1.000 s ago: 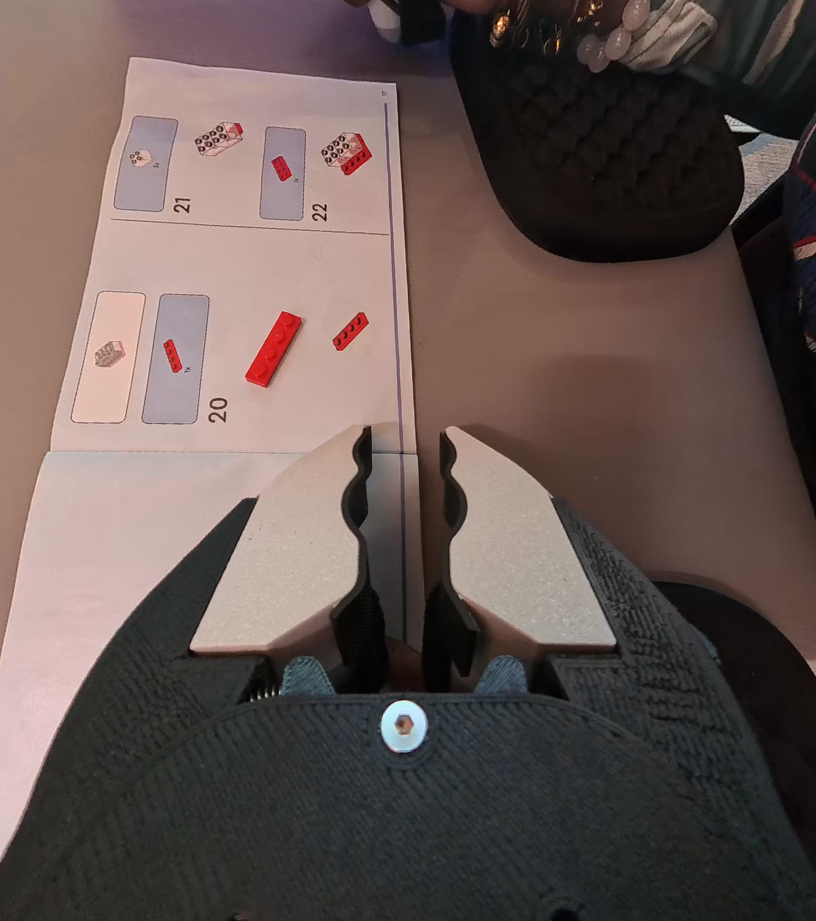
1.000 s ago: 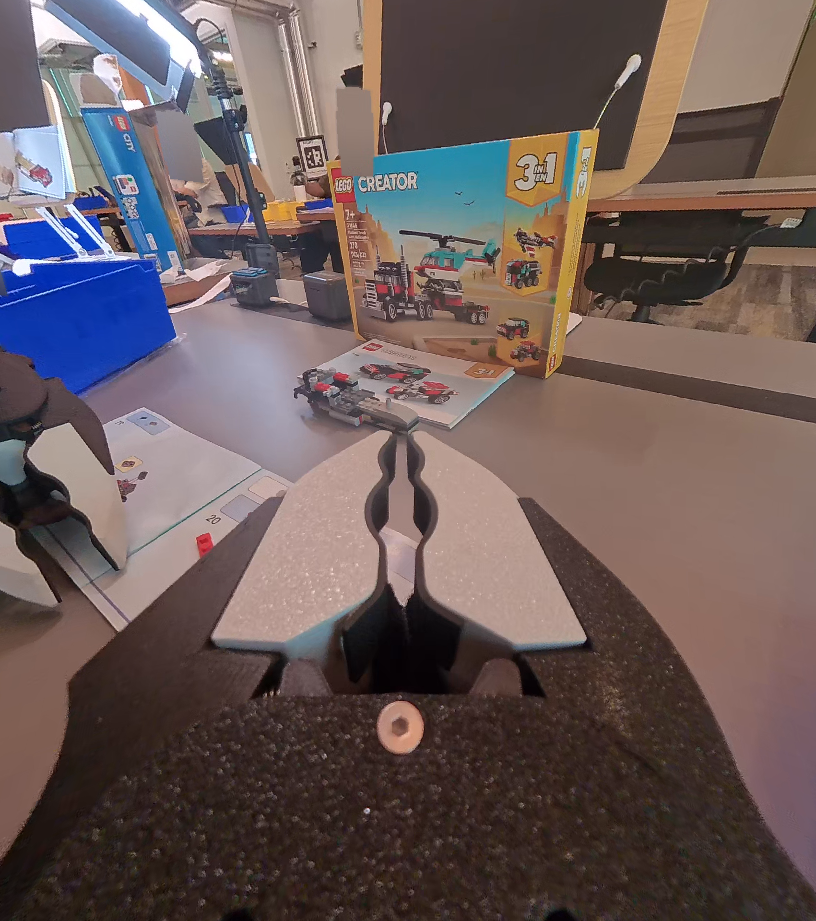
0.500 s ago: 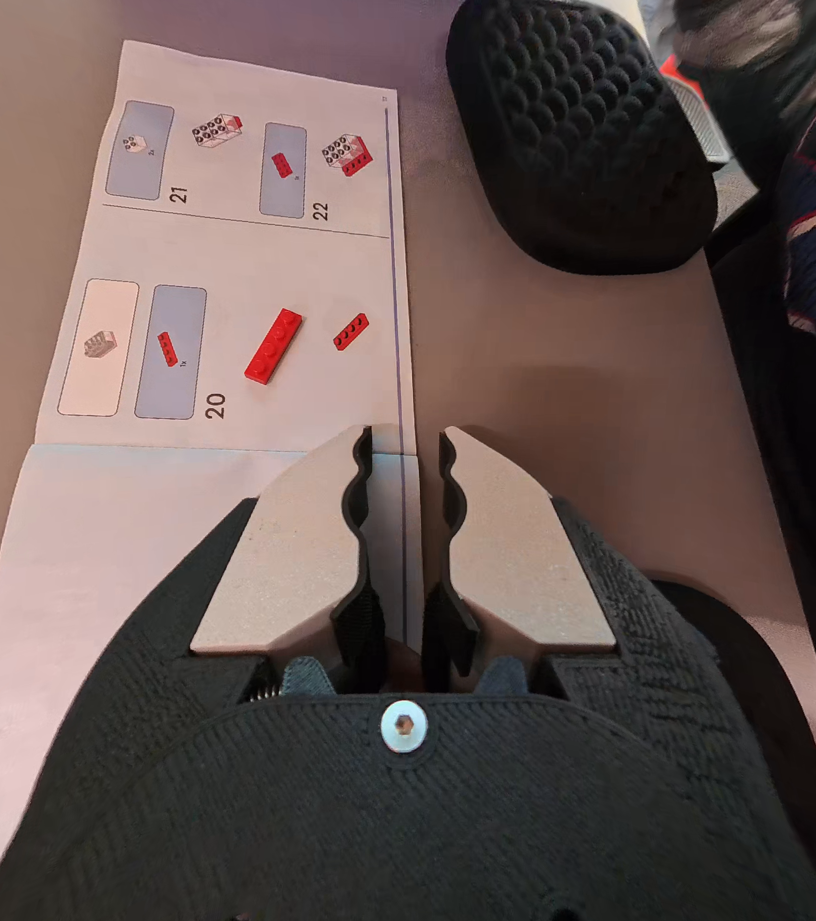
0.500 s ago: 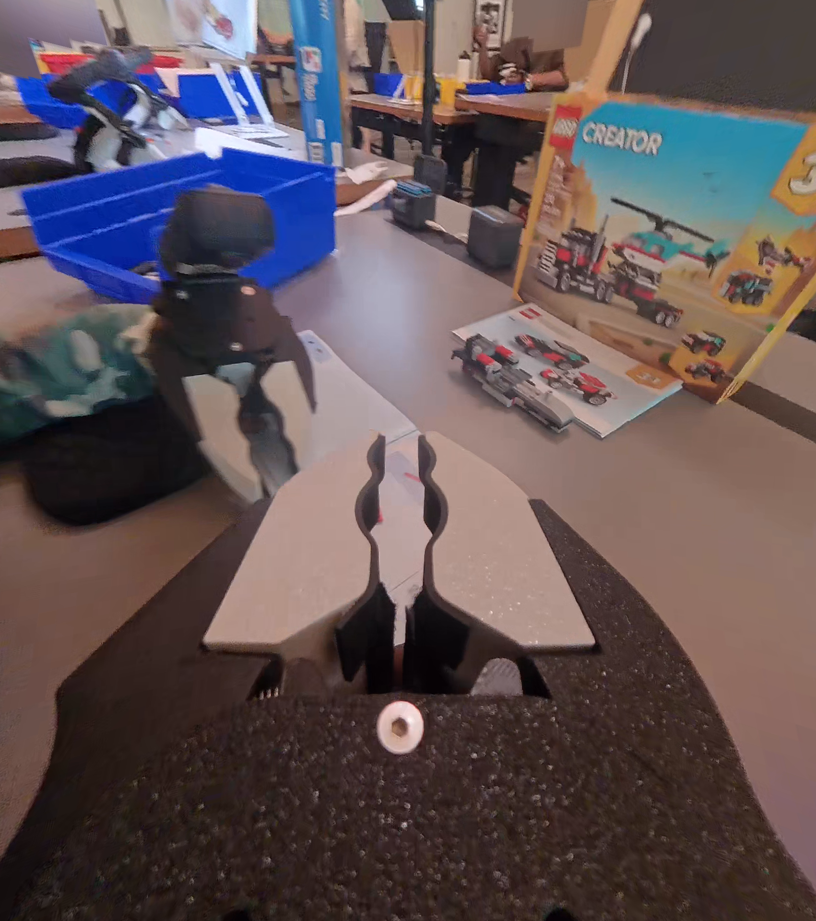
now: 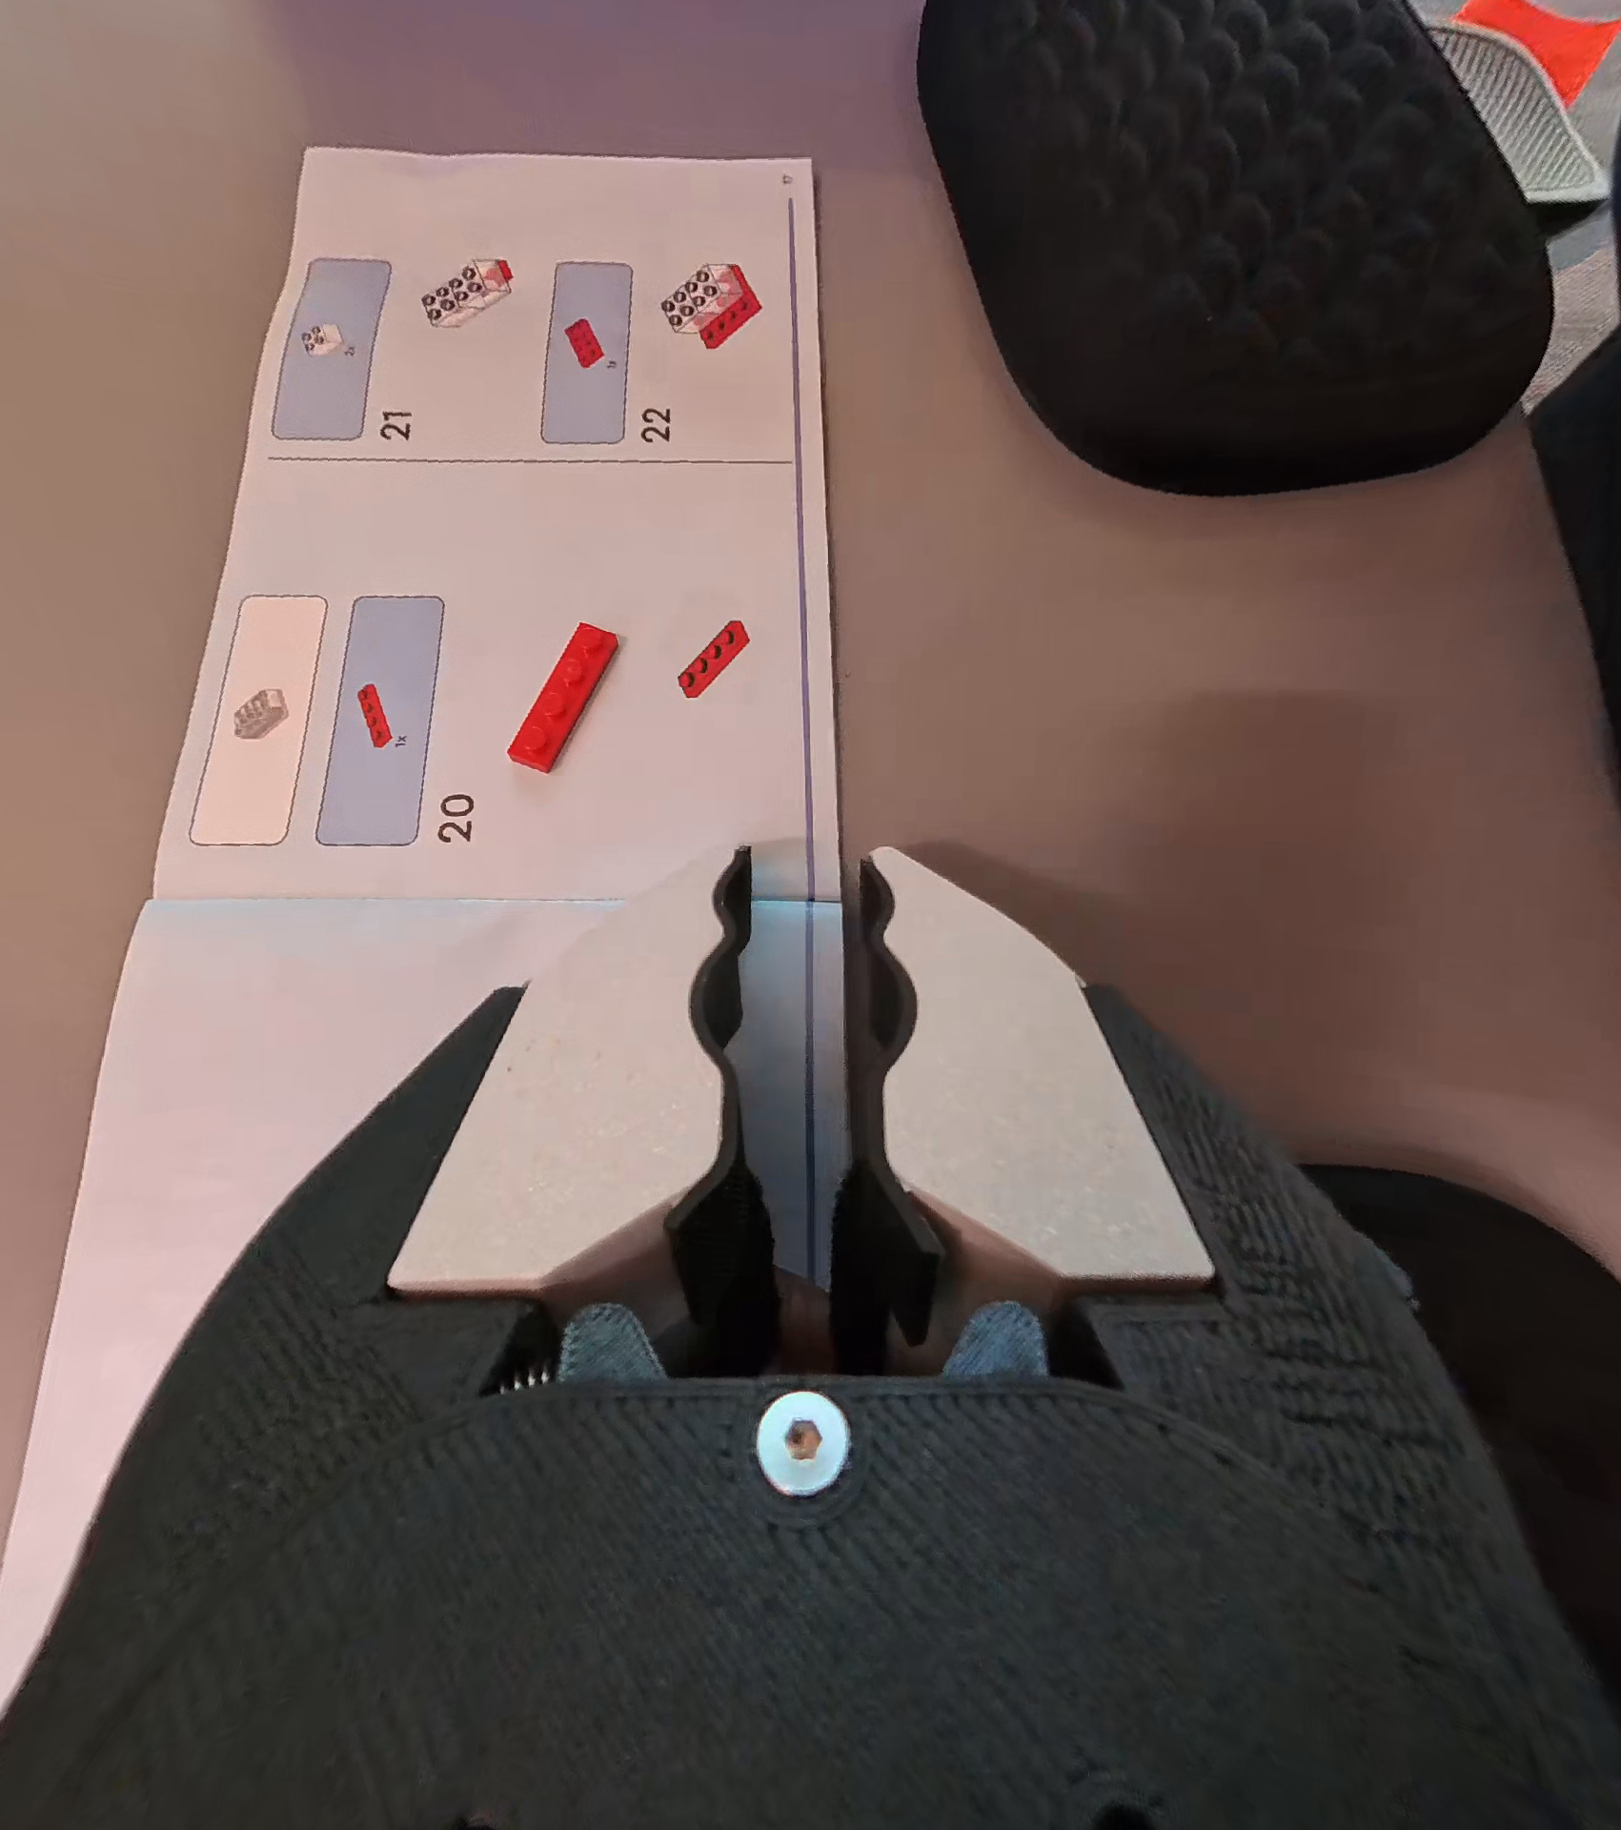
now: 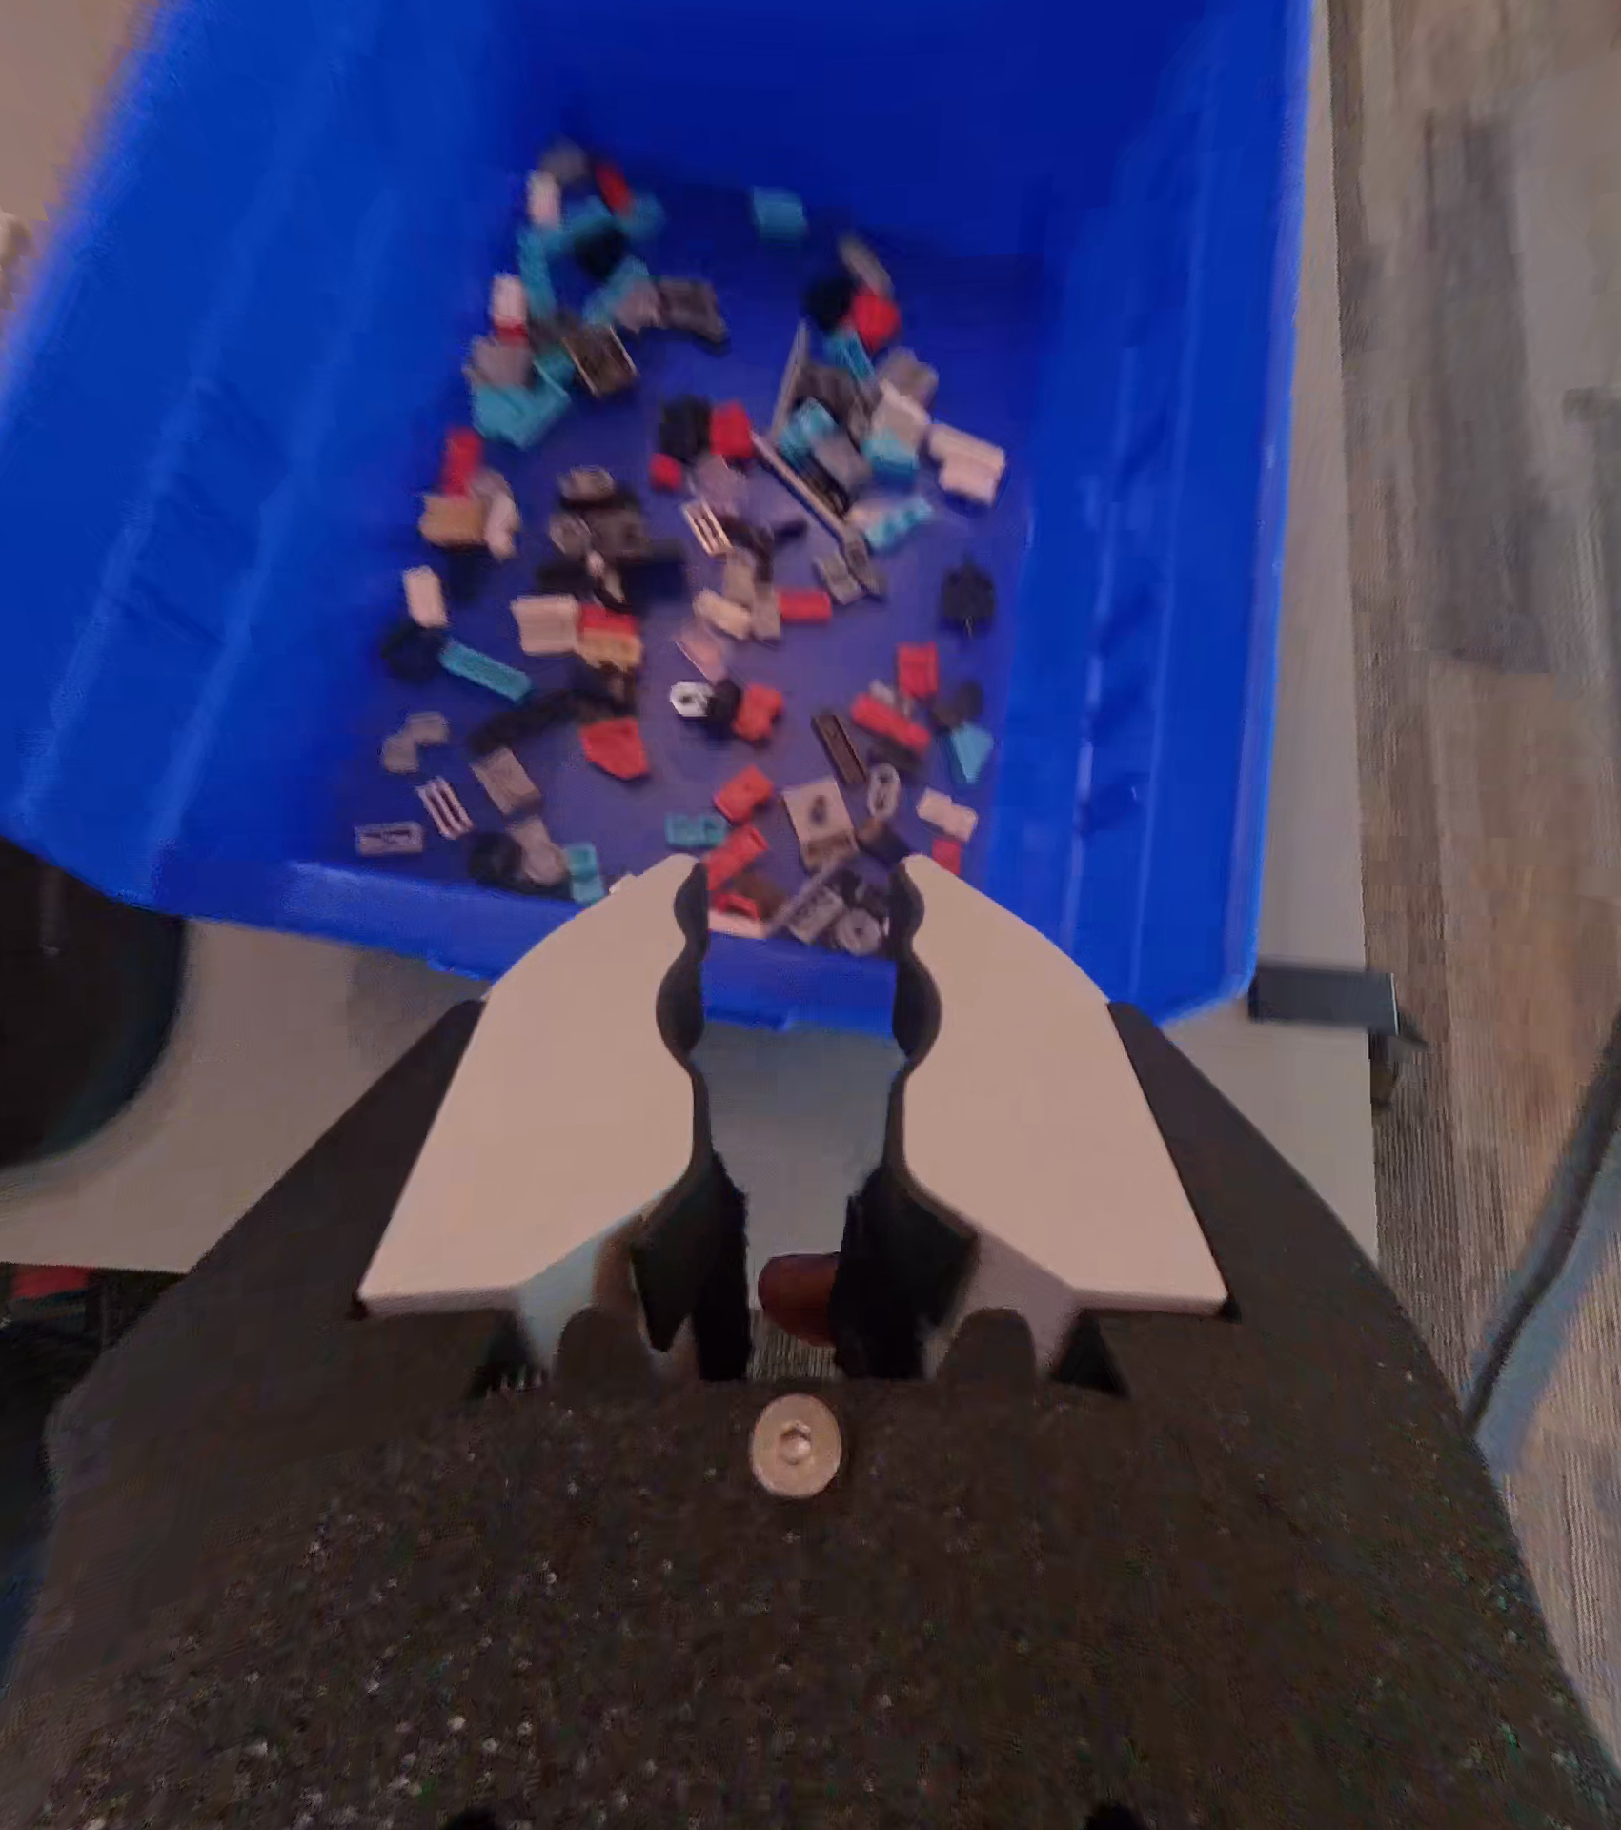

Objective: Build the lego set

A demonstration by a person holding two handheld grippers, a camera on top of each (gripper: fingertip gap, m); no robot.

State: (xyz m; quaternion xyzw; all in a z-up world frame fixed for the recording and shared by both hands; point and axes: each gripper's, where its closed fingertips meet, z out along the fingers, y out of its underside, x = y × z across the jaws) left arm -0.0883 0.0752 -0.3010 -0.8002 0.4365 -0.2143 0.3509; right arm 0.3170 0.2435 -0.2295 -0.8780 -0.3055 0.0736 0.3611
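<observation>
Taking the instruction sheet (image 5: 529,515) as the landmark: it lies flat on the grey table (image 5: 1182,792), and on its near half, right of the printed parts boxes, rests a red four-stud plate (image 5: 563,695), lying at a slant and touched by nothing; the left gripper (image 5: 801,864) hovers over the sheet's near right edge, its jaws a narrow gap apart with only paper showing between them, so it holds nothing; right of the sheet's far end sits a black textured pad (image 5: 1222,228). In the right wrist view the sheet is out of sight; the right gripper (image 6: 798,871) hangs above the near wall of a blue bin (image 6: 192,446), jaws parted wider and empty, over a scatter of loose lego pieces (image 6: 687,594) in red, teal, grey and black; the picture is smeared, so single pieces are hard to tell apart. The step in hand looks like fetching the next piece; it would go best if the gripper steadies first, picks a piece lying clear of its neighbours, comes straight down astride its short sides, and closes gently so nothing skids; the red plate on the sheet can wait as the base.
</observation>
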